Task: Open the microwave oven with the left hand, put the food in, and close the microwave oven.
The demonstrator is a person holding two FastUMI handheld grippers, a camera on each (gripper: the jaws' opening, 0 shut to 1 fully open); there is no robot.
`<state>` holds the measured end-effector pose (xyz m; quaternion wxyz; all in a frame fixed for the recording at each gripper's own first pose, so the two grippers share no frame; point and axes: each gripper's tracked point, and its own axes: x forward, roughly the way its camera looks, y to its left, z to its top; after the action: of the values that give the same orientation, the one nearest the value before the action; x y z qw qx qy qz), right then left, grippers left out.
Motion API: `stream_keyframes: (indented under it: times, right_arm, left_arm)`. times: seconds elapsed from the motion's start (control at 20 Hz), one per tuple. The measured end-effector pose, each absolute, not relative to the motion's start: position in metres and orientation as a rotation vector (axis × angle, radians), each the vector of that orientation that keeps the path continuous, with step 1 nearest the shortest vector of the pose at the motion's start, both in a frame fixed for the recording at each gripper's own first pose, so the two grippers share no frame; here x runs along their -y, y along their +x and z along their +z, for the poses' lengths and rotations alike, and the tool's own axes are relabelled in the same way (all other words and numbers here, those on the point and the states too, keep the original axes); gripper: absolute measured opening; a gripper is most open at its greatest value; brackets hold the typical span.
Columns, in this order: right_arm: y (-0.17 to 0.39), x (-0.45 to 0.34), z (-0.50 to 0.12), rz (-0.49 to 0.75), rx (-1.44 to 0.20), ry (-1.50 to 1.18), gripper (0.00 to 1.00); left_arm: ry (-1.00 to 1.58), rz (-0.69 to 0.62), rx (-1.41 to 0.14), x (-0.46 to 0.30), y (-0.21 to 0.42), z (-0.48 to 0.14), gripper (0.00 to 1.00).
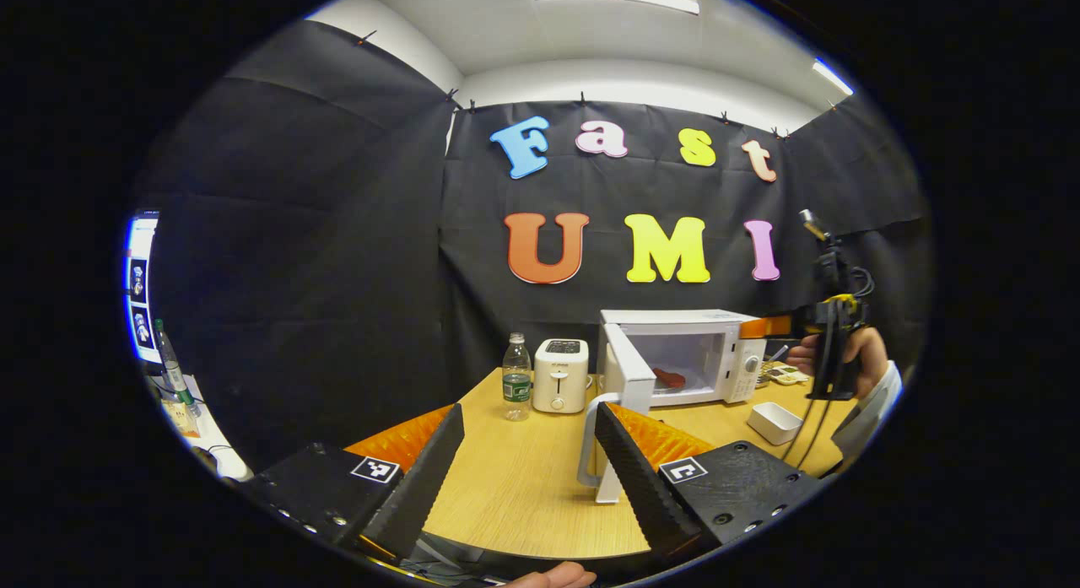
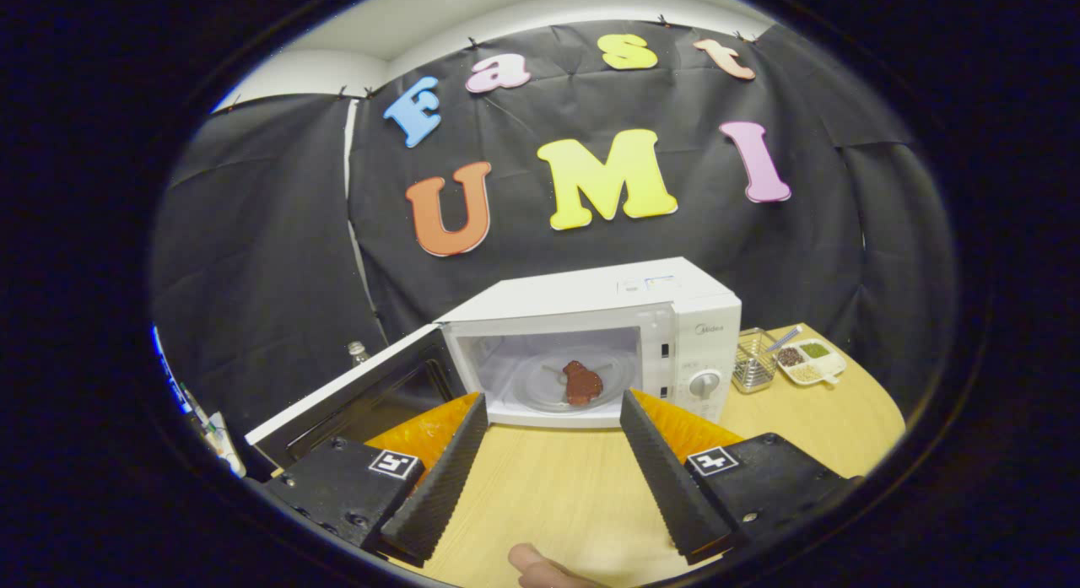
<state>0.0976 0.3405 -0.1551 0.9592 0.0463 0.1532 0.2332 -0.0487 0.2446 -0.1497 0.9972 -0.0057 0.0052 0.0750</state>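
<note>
Since the piece of meat (image 2: 582, 382) already lies on the glass turntable (image 2: 553, 385) inside the microwave oven (image 2: 641, 318), straight ahead of the right gripper (image 2: 548, 445), what remains, by my judgement, is closing the door. Left of that gripper's spread, empty fingers, the door (image 2: 354, 402) stands swung wide. To their right, beyond the oven, sit a wire basket (image 2: 753, 362) and a divided dish (image 2: 812, 360).

From the left gripper (image 1: 527, 453), likewise spread and holding nothing, a water bottle (image 1: 516, 377) and white toaster (image 1: 560, 375) stand ahead, slightly left. The door's handle (image 1: 591, 440) lies just beside its right finger (image 1: 633, 470), likely placed ready to push. Farther right, a small white box (image 1: 774, 421) rests on the wooden table (image 1: 523, 487).
</note>
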Motion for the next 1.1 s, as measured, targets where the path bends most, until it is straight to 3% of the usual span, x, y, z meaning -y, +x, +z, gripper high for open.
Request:
stream_keyframes:
  times: [0.05,0.1,0.15,0.2,0.25,0.3,0.35,0.4,0.45,0.5,0.55,0.6,0.7,0.8,0.85,0.9,0.95,1.0,1.1]
  right_arm:
    - [0.084,-0.33,-0.143,0.476,-0.27,0.067,1.0]
    - [0.071,-0.318,-0.133,0.467,-0.24,0.048,0.89]
    - [0.057,-0.308,-0.126,0.463,-0.211,0.038,1.0]
    - [0.043,-0.301,-0.117,0.471,-0.182,0.045,1.0]
    - [0.029,-0.294,-0.112,0.47,-0.167,0.055,0.9]
    - [0.017,-0.287,-0.108,0.474,-0.154,0.066,1.0]
    - [0.005,-0.28,-0.103,0.476,-0.138,0.07,0.9]
    - [-0.006,-0.275,-0.098,0.482,-0.121,0.07,0.9]
    - [-0.014,-0.27,-0.096,0.483,-0.108,0.068,0.89]
    - [-0.021,-0.264,-0.093,0.478,-0.1,0.066,1.0]
    - [-0.028,-0.257,-0.093,0.474,-0.097,0.066,0.89]
    - [-0.032,-0.253,-0.092,0.472,-0.096,0.065,0.89]
    - [-0.036,-0.245,-0.089,0.464,-0.088,0.051,0.9]
    - [-0.04,-0.236,-0.088,0.454,-0.085,0.042,0.89]
    - [-0.043,-0.234,-0.087,0.457,-0.083,0.043,1.0]
    - [-0.046,-0.233,-0.085,0.464,-0.079,0.047,0.9]
    - [-0.048,-0.231,-0.084,0.468,-0.075,0.05,0.9]
    - [-0.049,-0.227,-0.082,0.467,-0.073,0.049,1.0]
    - [-0.053,-0.219,-0.079,0.462,-0.064,0.047,1.0]
  left_arm:
    - [-0.028,0.15,-0.021,-0.247,-0.041,-0.155,0.95]
    - [-0.037,0.152,-0.03,-0.253,-0.034,-0.161,0.92]
    - [-0.043,0.144,-0.029,-0.257,-0.025,-0.165,0.75]
    - [-0.049,0.14,-0.034,-0.261,-0.018,-0.17,0.7]
    - [-0.054,0.135,-0.028,-0.267,-0.009,-0.173,0.83]
    - [-0.056,0.105,-0.034,-0.264,0.0,-0.179,0.67]
    - [-0.057,0.082,-0.05,-0.261,0.004,-0.185,0.45]
    - [-0.05,0.075,-0.05,-0.264,0.008,-0.189,0.22]
    - [-0.048,0.071,-0.058,-0.264,0.016,-0.196,0.47]
    - [-0.045,0.054,-0.064,-0.261,0.022,-0.201,0.25]
    - [-0.041,0.036,-0.069,-0.257,0.026,-0.205,0.26]
    - [-0.025,0.022,-0.049,-0.255,0.036,-0.204,0.26]
    - [-0.042,-0.007,-0.091,-0.245,0.035,-0.211,0.0]
    - [-0.01,-0.005,-0.088,-0.245,0.056,-0.219,0.0]
    - [-0.01,-0.025,-0.093,-0.237,0.064,-0.222,0.0]
    - [-0.008,-0.034,-0.105,-0.233,0.073,-0.225,0.0]
    - [-0.009,-0.046,-0.121,-0.23,0.08,-0.23,0.0]
    - [-0.008,-0.059,-0.126,-0.225,0.085,-0.231,0.0]
    - [0.001,-0.063,-0.134,-0.219,0.091,-0.235,0.0]
